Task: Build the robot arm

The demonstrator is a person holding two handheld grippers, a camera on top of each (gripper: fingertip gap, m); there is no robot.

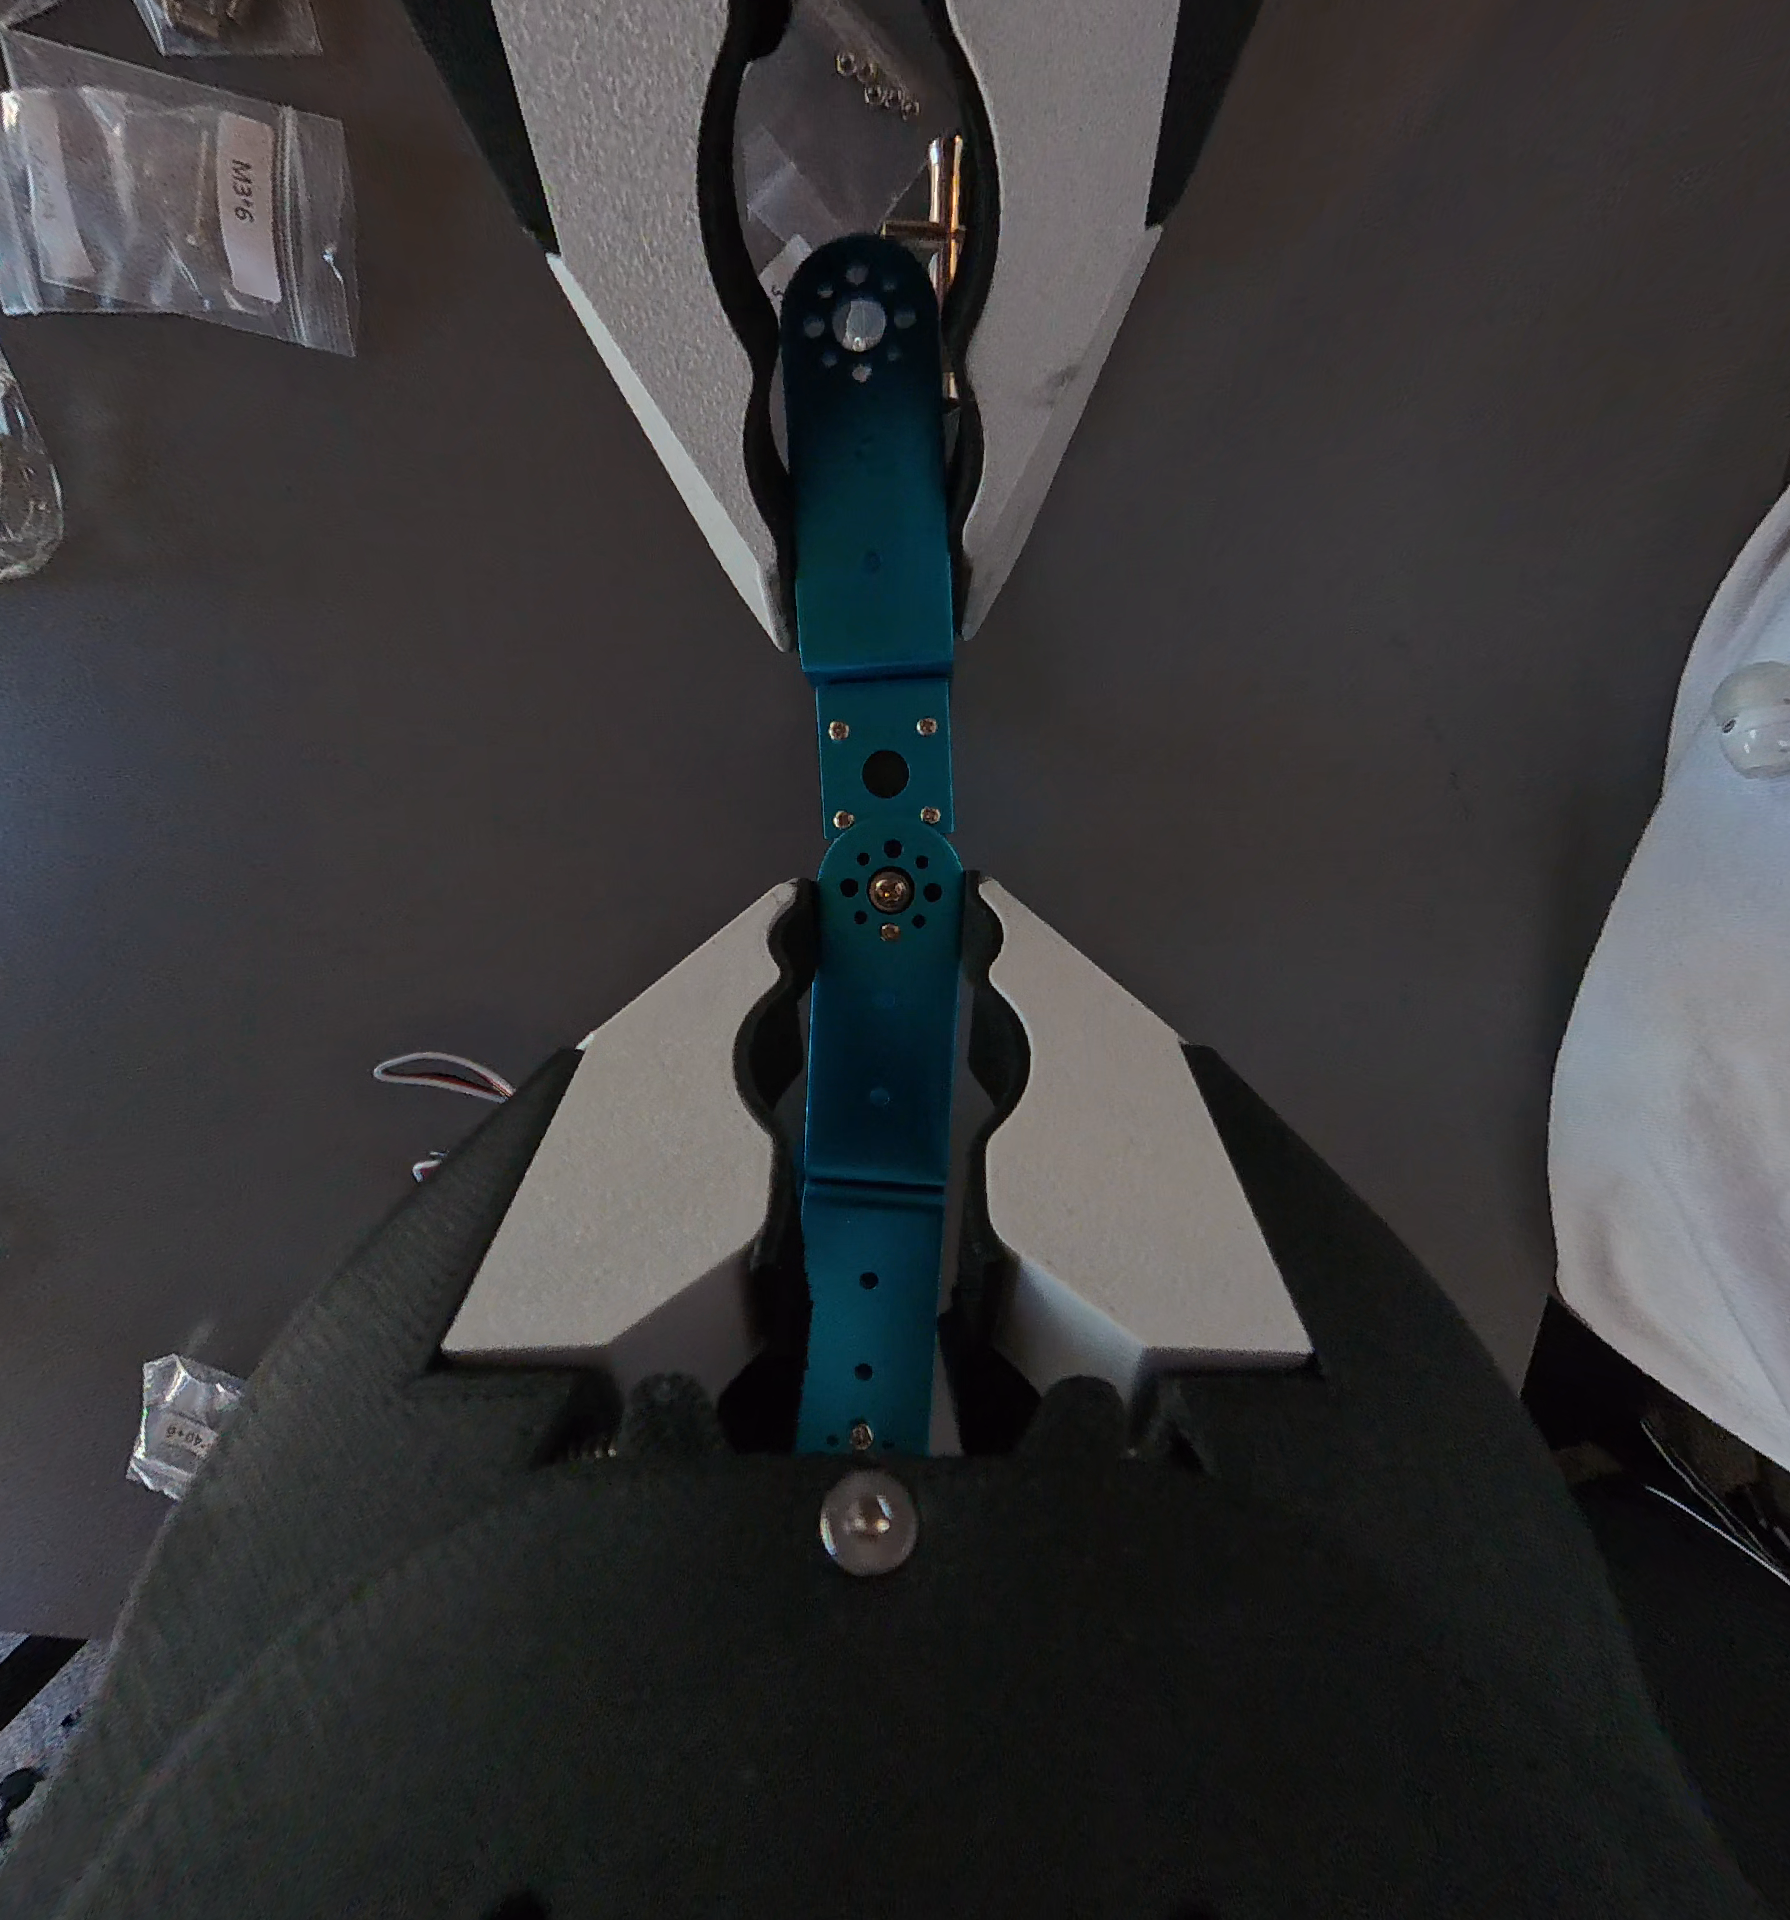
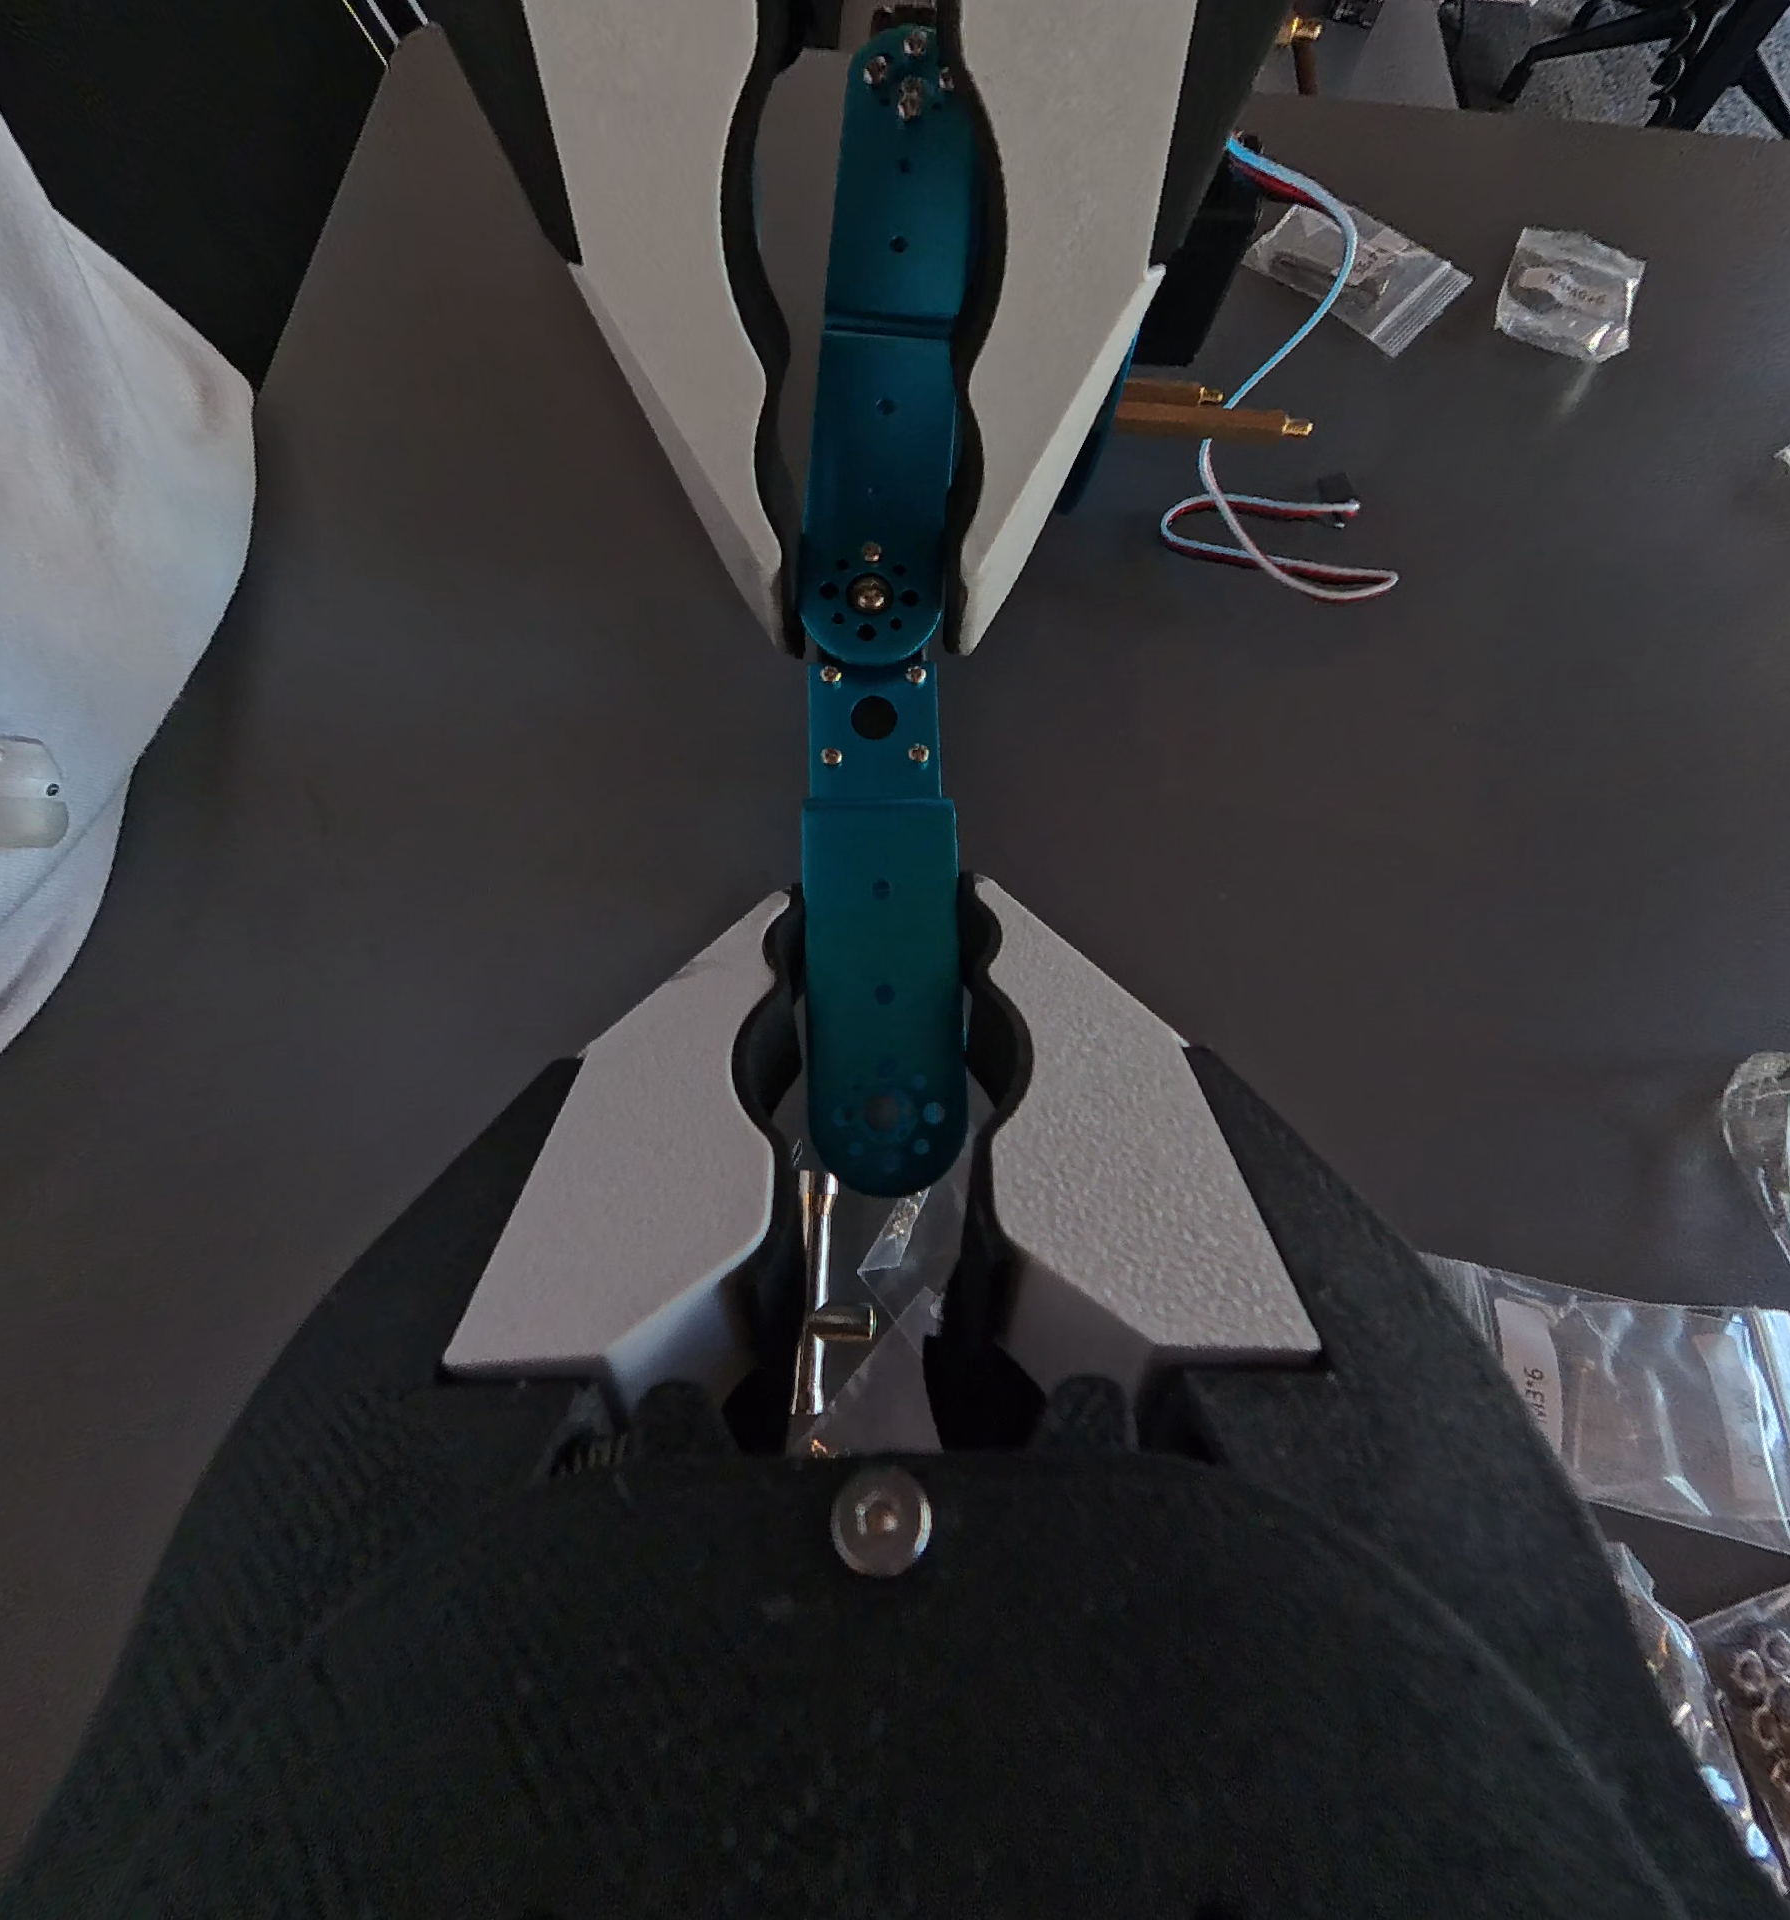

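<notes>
A blue metal bracket assembly (image 1: pixel 883 769), made of long perforated arms joined by a short plate with small screws, hangs over the dark grey table (image 1: pixel 351 727). My left gripper (image 1: pixel 886 894) is shut on one arm of it. My right gripper (image 1: pixel 878 623) comes in from the opposite side and is shut on the other arm. The right wrist view shows the same: my right gripper (image 2: pixel 883 904) clamps the near arm of the assembly (image 2: pixel 875 727), and the left gripper (image 2: pixel 870 634) clamps the far arm. The two grippers face each other, tips a short plate's length apart.
Small clear bags of hardware (image 1: pixel 158 208) lie on the table, with more in the right wrist view (image 2: pixel 1649 1392). Two brass standoffs (image 2: pixel 1213 410), a red-white-blue wire (image 2: pixel 1275 540) and a silver T-shaped tool (image 2: pixel 818 1299) lie there too. A person's white garment (image 1: pixel 1722 935) is beside the table. Spacing between my two grippers at the tips: around 5 centimeters.
</notes>
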